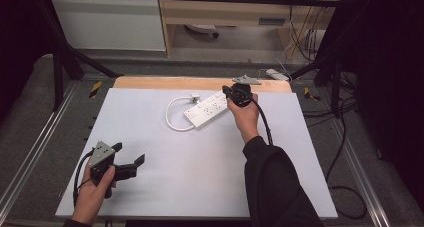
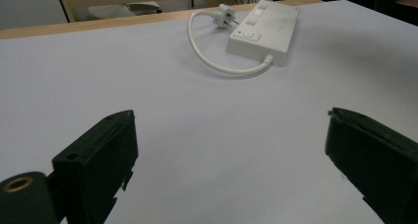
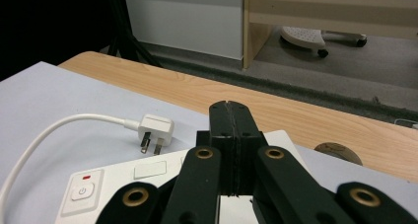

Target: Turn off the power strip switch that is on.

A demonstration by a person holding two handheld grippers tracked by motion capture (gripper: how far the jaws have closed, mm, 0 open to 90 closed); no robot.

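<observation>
A white power strip (image 1: 207, 109) (image 2: 263, 31) (image 3: 108, 184) lies on the white table mat (image 1: 200, 167), towards the far side. Its short white cable (image 1: 172, 118) (image 2: 212, 61) loops round to a plug (image 1: 195, 97) (image 3: 155, 130) lying beside it. My right gripper (image 1: 228, 91) (image 3: 230, 110) is over the strip's right end, its jaws pressed together with nothing between them; whether it touches the strip I cannot tell. Near the front left corner, my left gripper (image 1: 129, 153) (image 2: 229, 150) is open and empty, its jaws pointing across the mat towards the strip.
A wooden strip (image 1: 175, 82) (image 3: 296, 120) edges the far side of the table, with a small grey plate (image 1: 246, 79) on it. Beyond are a wooden desk and a chair base (image 3: 315, 36). Cables (image 1: 345, 187) lie on the floor to the right.
</observation>
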